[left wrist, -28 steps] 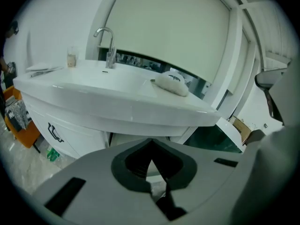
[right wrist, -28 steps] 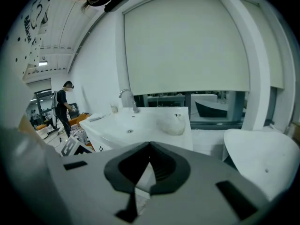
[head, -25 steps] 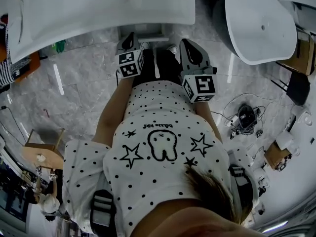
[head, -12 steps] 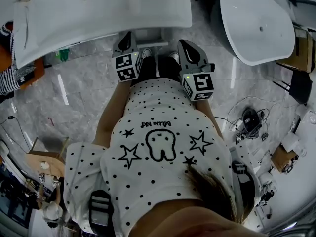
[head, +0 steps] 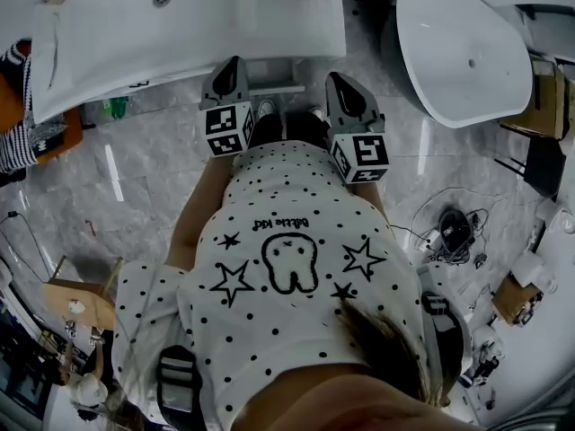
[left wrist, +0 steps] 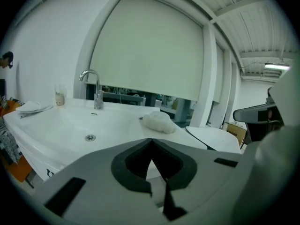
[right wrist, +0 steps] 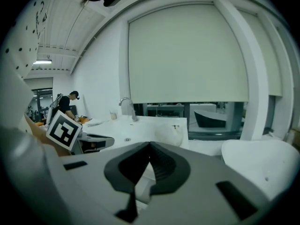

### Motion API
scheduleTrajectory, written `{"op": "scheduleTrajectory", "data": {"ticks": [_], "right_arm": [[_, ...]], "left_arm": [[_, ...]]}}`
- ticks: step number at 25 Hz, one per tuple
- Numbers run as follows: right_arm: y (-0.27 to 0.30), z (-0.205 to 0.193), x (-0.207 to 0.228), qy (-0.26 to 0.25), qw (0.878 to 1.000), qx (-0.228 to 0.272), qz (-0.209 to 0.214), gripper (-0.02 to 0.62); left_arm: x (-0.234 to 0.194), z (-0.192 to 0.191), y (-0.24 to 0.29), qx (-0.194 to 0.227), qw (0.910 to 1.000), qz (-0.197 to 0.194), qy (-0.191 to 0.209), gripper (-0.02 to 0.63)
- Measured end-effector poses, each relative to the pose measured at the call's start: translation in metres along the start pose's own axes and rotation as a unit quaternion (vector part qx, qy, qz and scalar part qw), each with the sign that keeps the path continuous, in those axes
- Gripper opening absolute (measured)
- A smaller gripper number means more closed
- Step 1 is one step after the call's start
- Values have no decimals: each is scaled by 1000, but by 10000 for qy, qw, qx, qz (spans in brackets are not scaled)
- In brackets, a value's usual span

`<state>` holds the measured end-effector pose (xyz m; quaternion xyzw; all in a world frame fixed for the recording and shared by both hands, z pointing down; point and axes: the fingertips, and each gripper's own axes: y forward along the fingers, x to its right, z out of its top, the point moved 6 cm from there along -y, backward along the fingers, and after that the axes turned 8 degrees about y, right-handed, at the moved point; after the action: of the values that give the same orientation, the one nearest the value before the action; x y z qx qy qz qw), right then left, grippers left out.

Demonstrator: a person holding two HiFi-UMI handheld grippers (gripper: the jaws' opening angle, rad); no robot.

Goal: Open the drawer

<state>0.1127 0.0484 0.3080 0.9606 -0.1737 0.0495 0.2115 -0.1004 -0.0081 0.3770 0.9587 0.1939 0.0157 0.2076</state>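
Observation:
I stand in front of a white vanity counter (head: 180,25) with a sink basin (left wrist: 89,125) and a chrome faucet (left wrist: 96,90). Only a pale strip of the vanity front (head: 272,89) shows under the counter's edge, between the two grippers. I cannot make out a drawer or a handle there. My left gripper (head: 232,64) is raised to counter height, its jaws (left wrist: 151,142) shut with nothing between them. My right gripper (head: 337,79) hangs beside it, jaws (right wrist: 150,145) closed and empty, looking over the same counter.
A crumpled white cloth (left wrist: 158,122) lies on the counter right of the basin. A white freestanding tub (head: 463,48) stands to the right. Cables and boxes (head: 454,227) litter the marble floor on the right. Another person (right wrist: 65,104) stands far left.
Both grippers have risen toward the counter's edge, the left one more than the right and with a slight roll. Both jaws stayed shut.

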Motion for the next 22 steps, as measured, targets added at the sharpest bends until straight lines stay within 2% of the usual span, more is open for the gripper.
{"op": "scheduleTrajectory", "data": {"ticks": [5,13,22], "right_arm": [[4,8,-3,-60,9999,99,90,14],[18,17,-8,-155,9993,193,280,14],[23,20,-17,-437,9981,260,338,14]], "left_arm": [[-2,22,-10,312,9994,27,169,3],[-5,45,-22,576,9978,-81,308,3],[-14,72,-44,937,9951,-74,313,3]]}}
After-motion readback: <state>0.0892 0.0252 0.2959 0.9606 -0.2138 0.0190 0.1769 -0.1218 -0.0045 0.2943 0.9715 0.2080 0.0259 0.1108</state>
